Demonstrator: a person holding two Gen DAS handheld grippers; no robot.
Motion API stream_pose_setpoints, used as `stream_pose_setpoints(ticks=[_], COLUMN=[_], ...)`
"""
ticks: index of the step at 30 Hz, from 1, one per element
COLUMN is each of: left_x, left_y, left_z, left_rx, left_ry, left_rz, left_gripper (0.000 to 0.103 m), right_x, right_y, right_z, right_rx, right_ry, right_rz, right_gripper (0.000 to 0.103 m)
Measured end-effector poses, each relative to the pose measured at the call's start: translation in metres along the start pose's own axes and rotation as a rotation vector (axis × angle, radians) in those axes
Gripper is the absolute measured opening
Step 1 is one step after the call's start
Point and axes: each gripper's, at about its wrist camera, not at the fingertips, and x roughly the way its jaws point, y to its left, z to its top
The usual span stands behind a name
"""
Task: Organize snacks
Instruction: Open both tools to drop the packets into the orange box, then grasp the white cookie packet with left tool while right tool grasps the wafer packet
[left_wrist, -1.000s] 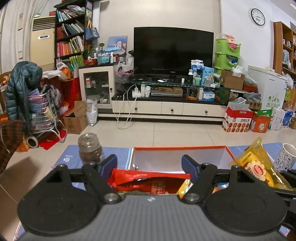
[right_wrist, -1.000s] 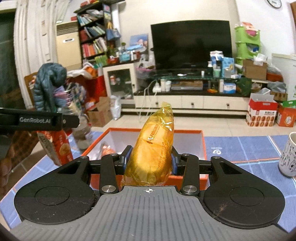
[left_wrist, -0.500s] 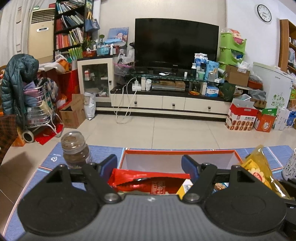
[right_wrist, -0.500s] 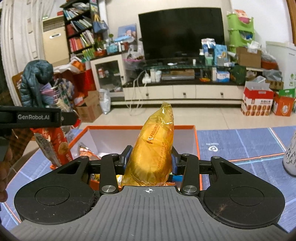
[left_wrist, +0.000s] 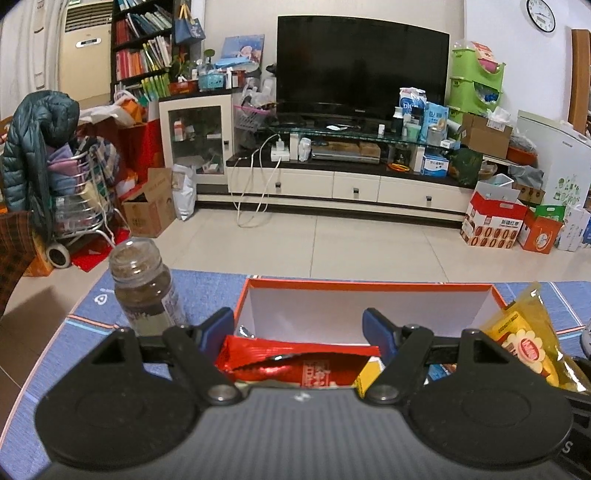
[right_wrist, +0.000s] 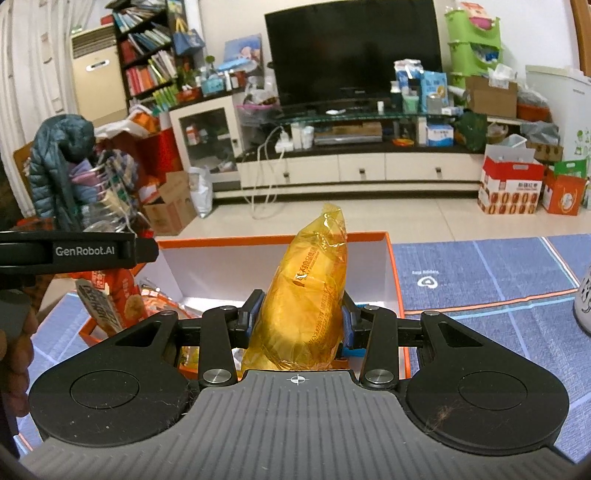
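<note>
An orange box (left_wrist: 369, 284) with white inner walls stands on the blue mat. My left gripper (left_wrist: 297, 325) is shut on a red snack packet (left_wrist: 295, 360), held flat across its jaws above the box's near left part. In the right wrist view this left gripper (right_wrist: 140, 253) shows side-on with the red packet (right_wrist: 110, 299) hanging below it. My right gripper (right_wrist: 302, 306) is shut on a yellow snack packet (right_wrist: 310, 288) that stands upright over the box (right_wrist: 391, 280). The same yellow packet (left_wrist: 524, 347) appears at the right of the left wrist view. Several packets lie inside the box.
A glass jar (left_wrist: 142, 288) of brown grains stands on the mat left of the box. A white patterned mug (right_wrist: 583, 299) sits at the far right edge. A person's hand (right_wrist: 14, 369) shows at the left. Beyond the mat lie tiled floor and a cluttered TV cabinet.
Both grippers have moved forward and down towards the box, each keeping its packet. The box and jar now look nearer and larger.
</note>
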Motion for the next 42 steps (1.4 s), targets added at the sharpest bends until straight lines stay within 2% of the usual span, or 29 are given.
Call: stream_pose_setpoints(ticks=[7,9,10,11,12,13,16,20,22,26,28,30,33,36,39,42], left_x=[0.007,0.012,0.012,0.012,0.009,0.006,-0.011,-0.061,-0.09,-0.139,-0.151,-0.152,-0.139,-0.133,-0.132,-0.13], left_y=[0.003,0.004,0.004,0.006,0.009,0.011,0.02,0.04,0.054,0.082,0.092,0.102,0.117,0.116,0.107,0.101], left_z=[0.002,0.002,0.0,0.0,0.001,0.002,0.006,0.002,-0.01,-0.054,-0.082,-0.109,-0.139,-0.156,-0.165,-0.178], left_rx=[0.009,0.021,0.023,0.018,0.006,-0.003,-0.037,-0.064,-0.084,-0.126,-0.141,-0.162,-0.219,-0.196,-0.151,-0.157], left_ry=[0.009,0.013,0.013,0.012,0.0,-0.009,-0.036,-0.108,-0.132,-0.133,-0.122,-0.101,-0.006,0.044,0.071,0.104], left_rz=[0.014,0.01,0.007,0.002,0.0,-0.004,-0.016,-0.026,-0.015,0.021,0.05,0.071,0.095,0.082,0.065,0.058], left_gripper=[0.075,0.081,0.091,0.096,0.096,0.096,0.096,0.096,0.097,0.098,0.098,0.098,0.098,0.098,0.098,0.098], right_x=[0.004,0.005,0.005,0.005,0.004,0.0,-0.014,-0.051,-0.078,-0.125,-0.145,-0.156,-0.157,-0.143,-0.118,-0.097], right_y=[0.004,0.004,0.004,0.003,0.002,0.002,0.0,-0.008,-0.016,-0.029,-0.033,-0.032,-0.015,0.01,0.025,0.037], right_z=[-0.002,-0.001,-0.001,-0.001,0.0,0.001,0.006,0.017,0.018,-0.001,-0.021,-0.043,-0.075,-0.095,-0.103,-0.108], right_rx=[-0.014,-0.017,-0.017,-0.015,-0.011,-0.004,0.002,0.029,0.025,-0.021,-0.052,-0.078,-0.232,-0.413,-0.463,-0.483], right_ry=[0.007,0.011,0.016,0.02,0.016,-0.005,-0.054,-0.142,-0.18,-0.197,-0.187,-0.17,-0.12,-0.091,-0.029,0.019], right_rz=[-0.009,-0.012,-0.012,-0.009,-0.006,-0.002,0.001,-0.012,-0.005,0.003,-0.024,-0.047,-0.075,-0.09,-0.05,-0.021], right_gripper=[0.025,0.028,0.029,0.044,0.061,0.065,0.065,0.065,0.067,0.072,0.072,0.067,0.063,0.056,0.055,0.055])
